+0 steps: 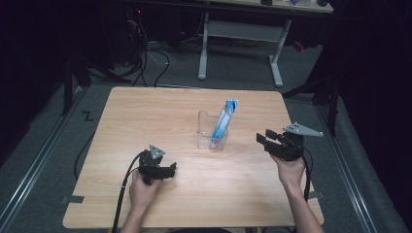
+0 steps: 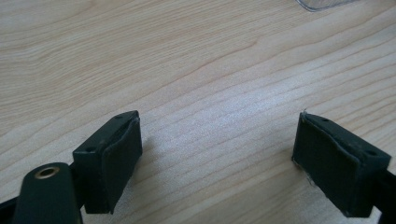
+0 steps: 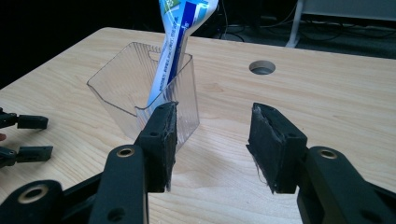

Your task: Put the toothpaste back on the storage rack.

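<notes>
A clear ribbed plastic holder (image 1: 212, 130) (image 3: 140, 95) stands near the middle of the wooden table (image 1: 145, 116). A blue and white tube (image 1: 225, 120) (image 3: 175, 42) leans upright inside it, its top tilted to the right in the high view. My right gripper (image 1: 260, 138) (image 3: 212, 140) hovers to the right of the holder, jaws open and bare, pointing at it. My left gripper (image 1: 171, 169) (image 2: 217, 161) rests low over the table at the front left, jaws wide open over bare wood. In the right gripper view the left gripper's fingertips (image 3: 28, 122) show at the left edge.
A round cable hole (image 3: 262, 67) is cut in the tabletop beyond the holder. A corner of the clear holder (image 2: 327, 3) shows at the top of the left gripper view. A white-legged desk (image 1: 238, 34) and floor cables stand behind the table.
</notes>
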Action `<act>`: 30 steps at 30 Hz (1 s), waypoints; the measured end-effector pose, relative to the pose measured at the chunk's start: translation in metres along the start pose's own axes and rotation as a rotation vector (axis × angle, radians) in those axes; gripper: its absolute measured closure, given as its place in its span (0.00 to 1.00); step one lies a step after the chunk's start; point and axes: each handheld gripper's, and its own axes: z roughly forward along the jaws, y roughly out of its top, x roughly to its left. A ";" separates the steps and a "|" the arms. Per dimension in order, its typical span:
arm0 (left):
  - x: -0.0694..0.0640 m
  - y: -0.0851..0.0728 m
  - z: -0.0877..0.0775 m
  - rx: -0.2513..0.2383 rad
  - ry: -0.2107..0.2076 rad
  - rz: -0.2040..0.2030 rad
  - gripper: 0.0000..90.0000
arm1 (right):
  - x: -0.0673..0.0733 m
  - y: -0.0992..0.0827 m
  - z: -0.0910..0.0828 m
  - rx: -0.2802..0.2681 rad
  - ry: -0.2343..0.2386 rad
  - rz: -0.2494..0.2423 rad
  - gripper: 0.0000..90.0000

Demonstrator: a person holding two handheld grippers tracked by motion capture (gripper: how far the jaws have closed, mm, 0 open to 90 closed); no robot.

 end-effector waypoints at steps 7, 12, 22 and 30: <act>0.000 0.000 0.000 0.000 0.000 0.000 0.18 | -0.001 -0.006 0.001 -0.011 0.001 0.017 0.58; 0.000 0.000 0.000 0.000 0.000 0.000 0.18 | -0.001 -0.010 0.004 -0.023 0.000 0.029 0.58; 0.000 0.000 0.000 0.000 0.000 0.000 0.18 | 0.000 -0.022 0.014 -0.012 -0.007 0.040 0.58; 0.000 0.000 0.000 0.000 0.000 0.000 0.18 | -0.003 -0.035 0.027 0.012 -0.010 0.062 0.58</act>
